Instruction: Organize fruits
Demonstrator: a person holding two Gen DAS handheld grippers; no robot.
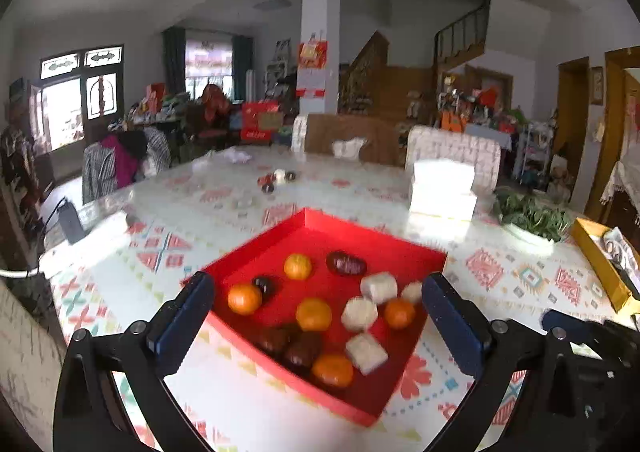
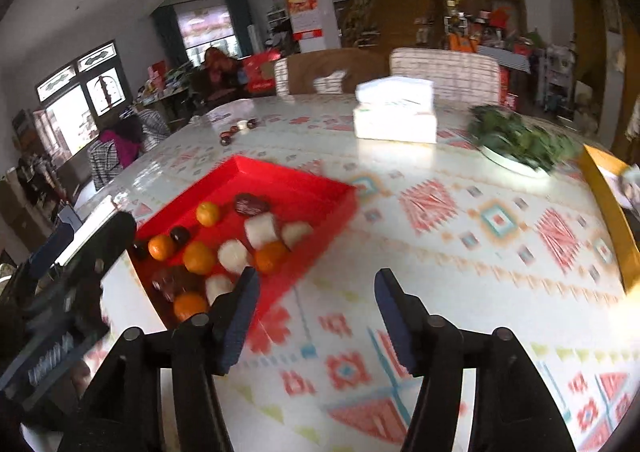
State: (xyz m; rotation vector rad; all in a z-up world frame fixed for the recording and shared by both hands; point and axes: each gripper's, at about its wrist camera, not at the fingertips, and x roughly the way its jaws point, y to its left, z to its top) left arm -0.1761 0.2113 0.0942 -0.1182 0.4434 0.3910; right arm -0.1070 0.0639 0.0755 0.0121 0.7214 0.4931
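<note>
Five oranges [image 1: 313, 314], round, firm, light and apt to roll, lie inside the red tray [image 1: 372, 244] among dark fruits and white blocks, best pinched across the middle, while left gripper [image 1: 318, 312] and right gripper [image 2: 316, 294] hang open, empty.

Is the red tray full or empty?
Partly filled: red tray holds oranges, dark fruits and white pieces; its far part is bare.

No lettering can be read anywhere. The red poster [image 1: 312, 56] on the white square pillar [image 1: 320, 4] carries print (too blurred to make out), and so does the red gift box [image 1: 259, 120] left of that pillar.
</note>
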